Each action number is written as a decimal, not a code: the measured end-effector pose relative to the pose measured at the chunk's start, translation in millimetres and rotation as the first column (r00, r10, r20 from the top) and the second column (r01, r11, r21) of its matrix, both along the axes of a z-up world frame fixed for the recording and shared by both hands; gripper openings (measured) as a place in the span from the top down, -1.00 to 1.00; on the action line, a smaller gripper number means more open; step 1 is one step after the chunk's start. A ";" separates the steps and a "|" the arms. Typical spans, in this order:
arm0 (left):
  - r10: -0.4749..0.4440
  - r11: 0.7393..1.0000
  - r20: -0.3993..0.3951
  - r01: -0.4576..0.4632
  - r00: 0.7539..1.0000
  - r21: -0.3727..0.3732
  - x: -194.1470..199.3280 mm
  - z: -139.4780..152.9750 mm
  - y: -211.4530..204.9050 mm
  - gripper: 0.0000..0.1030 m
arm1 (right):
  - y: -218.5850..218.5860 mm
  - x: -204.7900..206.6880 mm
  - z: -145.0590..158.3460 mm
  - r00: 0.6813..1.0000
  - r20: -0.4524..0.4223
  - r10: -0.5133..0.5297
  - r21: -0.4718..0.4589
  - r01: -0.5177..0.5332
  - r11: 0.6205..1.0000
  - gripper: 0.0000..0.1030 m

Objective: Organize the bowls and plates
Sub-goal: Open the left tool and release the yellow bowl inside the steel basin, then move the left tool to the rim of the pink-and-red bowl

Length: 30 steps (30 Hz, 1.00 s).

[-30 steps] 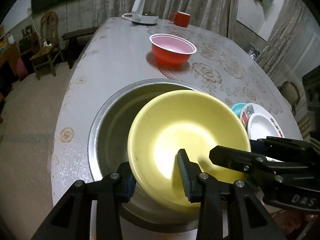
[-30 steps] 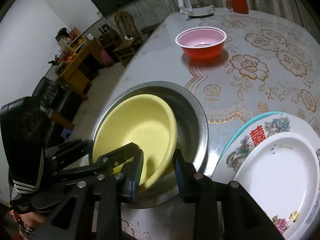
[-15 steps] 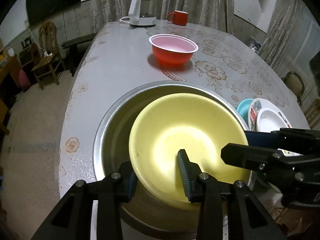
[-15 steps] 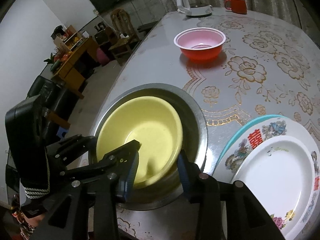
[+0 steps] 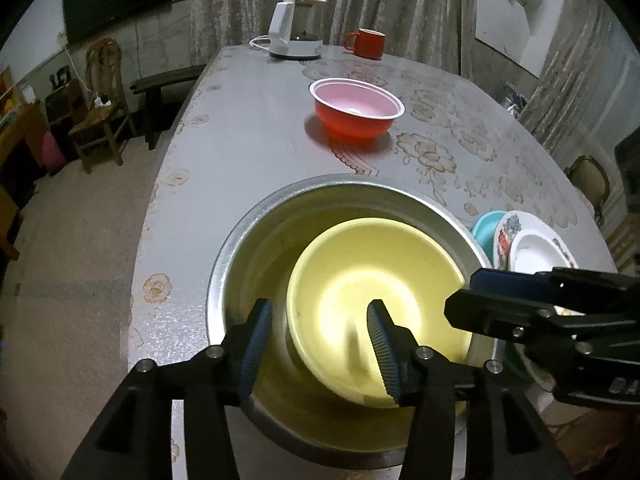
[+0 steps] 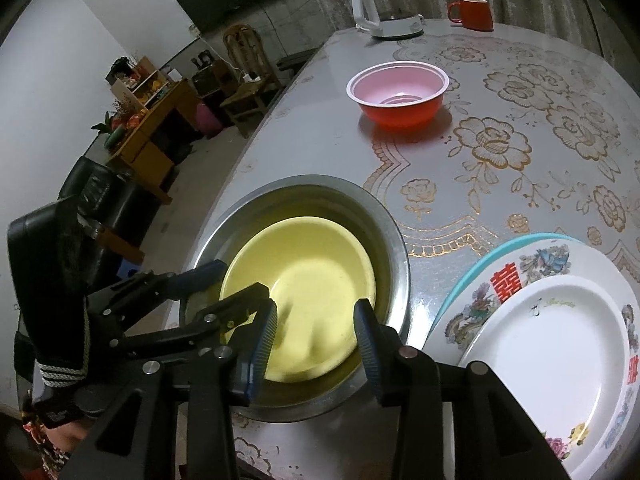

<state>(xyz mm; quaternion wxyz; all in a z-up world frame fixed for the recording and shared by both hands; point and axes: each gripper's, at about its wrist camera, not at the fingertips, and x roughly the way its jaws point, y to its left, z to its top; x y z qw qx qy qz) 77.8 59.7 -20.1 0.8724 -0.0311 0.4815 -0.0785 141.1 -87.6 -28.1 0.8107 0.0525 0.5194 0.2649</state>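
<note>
Right now my left gripper (image 5: 318,344) has its fingers spread wide w/ nothing clamped; the near rim of the yellow bowl (image 5: 360,280) sits in the gap between the pads but neither pad looks to touch it. My right gripper (image 6: 316,340) is likewise wide apart, empty, hovering over the yellow bowl's near edge. That bowl lies inside the big steel basin (image 5: 240,248), shifted toward the right-finger side of the left gripper, a bit blurred. From the left cam, the right gripper's black fingers come in from the right, just over the basin rim. Beyond the basin, straight ahead of both sets of fingers, a red bowl (image 6: 398,96) w/ pink inside stands alone on the floral tablecloth (image 6: 520,140). To the right of my right fingers, next to the basin, is a plate stack: white plate (image 6: 552,356) on a flowered plate (image 6: 520,264) on a teal one (image 6: 480,264). Far end of the table: white kettle (image 5: 294,28) & red mug (image 5: 368,42), close together.
</note>
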 end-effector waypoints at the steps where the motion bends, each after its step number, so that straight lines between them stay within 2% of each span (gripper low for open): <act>1: 0.002 1.000 0.003 -0.002 1.000 -0.001 -0.3 1.2 0.0 -0.05 | -0.3 0.6 -0.6 1.000 -0.002 0.000 0.003 0.000 1.000 0.23; 3: 0.006 1.000 0.010 -0.006 1.000 -0.007 -1.0 3.4 0.6 -0.18 | -0.5 1.5 -1.4 1.000 -0.007 0.002 0.008 -0.002 1.000 0.23; 12: 0.010 1.000 0.017 -0.010 1.000 -0.012 0.2 9.8 -3.0 -0.28 | -1.3 1.8 0.3 1.000 -0.005 -0.001 0.016 0.001 1.000 0.23; 22: 0.003 1.000 0.028 -0.003 1.000 0.002 5.0 14.1 -14.1 -0.30 | -15.5 5.8 4.9 1.000 0.001 -0.029 0.038 0.029 0.999 0.23; 30: -0.017 1.000 0.027 0.017 0.999 0.009 8.5 15.5 -25.1 -0.43 | -25.3 8.7 8.1 0.998 0.003 -0.055 0.053 0.055 0.997 0.23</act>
